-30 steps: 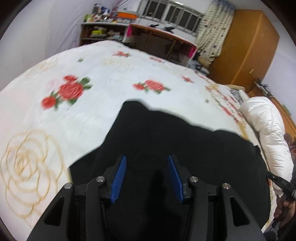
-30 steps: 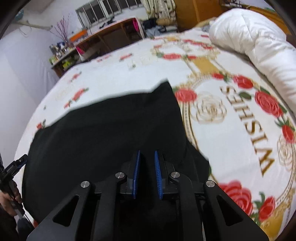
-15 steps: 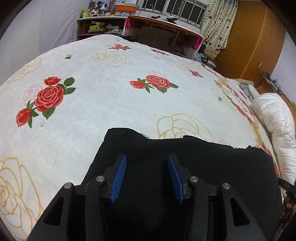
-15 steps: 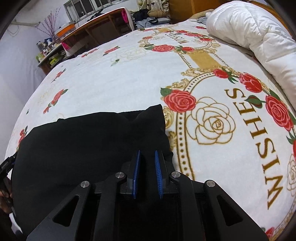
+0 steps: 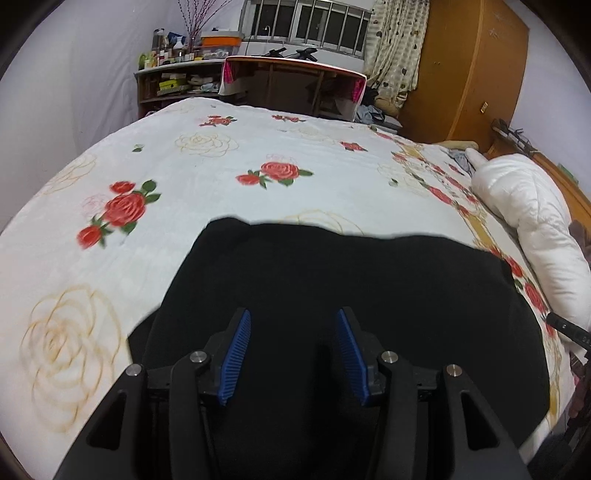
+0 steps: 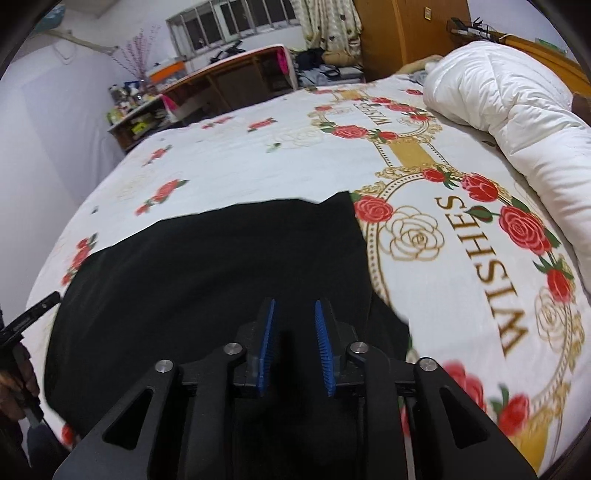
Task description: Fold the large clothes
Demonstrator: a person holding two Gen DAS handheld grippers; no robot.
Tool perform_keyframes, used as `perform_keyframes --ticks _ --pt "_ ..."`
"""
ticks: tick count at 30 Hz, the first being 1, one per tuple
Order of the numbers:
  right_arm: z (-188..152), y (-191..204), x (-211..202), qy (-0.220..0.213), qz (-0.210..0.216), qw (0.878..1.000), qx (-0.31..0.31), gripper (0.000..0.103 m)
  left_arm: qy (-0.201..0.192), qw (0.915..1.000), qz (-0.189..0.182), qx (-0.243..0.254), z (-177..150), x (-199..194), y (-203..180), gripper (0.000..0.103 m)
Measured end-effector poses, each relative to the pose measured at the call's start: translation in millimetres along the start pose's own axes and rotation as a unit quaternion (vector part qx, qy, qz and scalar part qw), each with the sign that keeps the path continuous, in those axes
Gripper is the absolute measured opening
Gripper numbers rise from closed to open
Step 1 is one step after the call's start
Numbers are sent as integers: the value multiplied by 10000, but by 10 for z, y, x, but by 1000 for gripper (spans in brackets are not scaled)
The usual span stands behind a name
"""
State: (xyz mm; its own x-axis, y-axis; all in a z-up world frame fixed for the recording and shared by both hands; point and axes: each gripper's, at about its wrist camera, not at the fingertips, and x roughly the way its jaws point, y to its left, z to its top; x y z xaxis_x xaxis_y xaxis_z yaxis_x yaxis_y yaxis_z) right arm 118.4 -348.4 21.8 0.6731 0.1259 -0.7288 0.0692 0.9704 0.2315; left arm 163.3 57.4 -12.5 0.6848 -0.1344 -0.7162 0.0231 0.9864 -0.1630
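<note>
Gold "WISHES" lettering marks the bedspread. Left tool gapes wide, right tool narrowly parted; both empty over the black garment.

A wide bed covered by a white blanket printed with red roses and gold outlined blooms fills most of both views; on its right half the gold word "WISHES" runs inside a rose wreath. A puffy white rolled duvet lies along the bed's right edge against an orange wooden headboard. Beyond the foot stands a long brown wooden table with pink side panels, and left of it a low brown shelf crowded with bottles and boxes. A barred window sits above, flanked by a pale heart-patterned curtain and a tall orange wooden wardrobe. Plain white walls close the room
</note>
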Motion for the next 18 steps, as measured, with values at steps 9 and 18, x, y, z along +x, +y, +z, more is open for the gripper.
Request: perform_keyframes --ticks 9,18 --pt "-559 317 -743 -161 242 9993 -245 49 -15 9998 -189 108 -568 -841 -378 55" --pt "-1087 570 -1152 -216 295 9969 -702 49 -45 9988 -162 469 -954 -1345 -564 55"
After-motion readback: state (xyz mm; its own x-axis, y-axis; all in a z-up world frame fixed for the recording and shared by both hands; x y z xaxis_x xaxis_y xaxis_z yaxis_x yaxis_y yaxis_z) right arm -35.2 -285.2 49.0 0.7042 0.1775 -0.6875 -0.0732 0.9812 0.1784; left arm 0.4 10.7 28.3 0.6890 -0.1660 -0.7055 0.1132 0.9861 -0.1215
